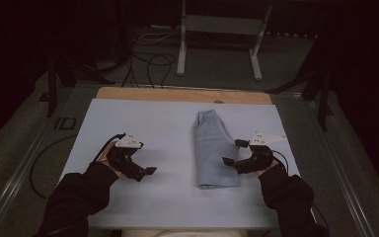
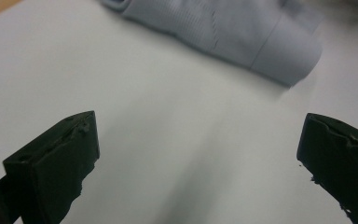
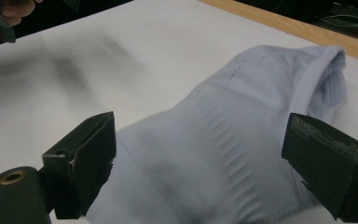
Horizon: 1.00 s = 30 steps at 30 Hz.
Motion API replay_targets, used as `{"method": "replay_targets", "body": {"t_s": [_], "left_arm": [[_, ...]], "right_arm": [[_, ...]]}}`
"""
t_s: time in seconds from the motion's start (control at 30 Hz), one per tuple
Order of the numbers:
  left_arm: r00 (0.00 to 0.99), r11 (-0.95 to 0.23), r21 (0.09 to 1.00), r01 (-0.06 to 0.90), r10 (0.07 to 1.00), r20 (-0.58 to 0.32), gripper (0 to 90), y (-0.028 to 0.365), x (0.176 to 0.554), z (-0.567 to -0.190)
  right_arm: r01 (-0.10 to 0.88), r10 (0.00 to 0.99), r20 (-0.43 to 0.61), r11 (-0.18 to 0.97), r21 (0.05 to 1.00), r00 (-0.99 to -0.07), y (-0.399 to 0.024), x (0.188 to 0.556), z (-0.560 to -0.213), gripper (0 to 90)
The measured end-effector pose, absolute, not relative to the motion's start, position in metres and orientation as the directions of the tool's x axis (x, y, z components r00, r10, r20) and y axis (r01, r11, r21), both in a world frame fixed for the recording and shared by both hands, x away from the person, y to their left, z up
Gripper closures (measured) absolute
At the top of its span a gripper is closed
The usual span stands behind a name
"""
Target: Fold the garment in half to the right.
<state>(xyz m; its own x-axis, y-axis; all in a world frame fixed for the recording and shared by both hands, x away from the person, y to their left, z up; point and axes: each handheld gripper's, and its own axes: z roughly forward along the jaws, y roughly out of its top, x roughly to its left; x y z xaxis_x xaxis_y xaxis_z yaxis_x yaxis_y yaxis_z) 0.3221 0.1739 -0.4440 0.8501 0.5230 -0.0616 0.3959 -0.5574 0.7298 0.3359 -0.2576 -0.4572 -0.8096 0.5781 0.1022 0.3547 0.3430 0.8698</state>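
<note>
Dark floor with loose cables (image 1: 148, 64) surrounds our tabletop (image 1: 128, 123), which fills the middle of the high view under a pale sheet. At lower left we see the left hand-held gripper (image 1: 145, 173) with jaws spread, holding nothing. Right of centre lies a folded light-blue garment (image 1: 212, 148), long axis running top to bottom, collar end toward the top. Just right of it, the right hand-held gripper (image 1: 232, 152) is also spread, its jaws beside the cloth.
</note>
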Motion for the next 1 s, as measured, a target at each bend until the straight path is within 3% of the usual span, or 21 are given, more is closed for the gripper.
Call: {"method": "replay_targets", "body": {"t_s": [1.0], "left_arm": [[0.789,-0.502,0.727,0.468,0.607,-0.089,0.0,0.244,0.283,-0.492]], "right_arm": [[0.404,0.617,0.109,0.362,0.840,-0.780,-0.300,0.286,-0.490,9.9]]}}
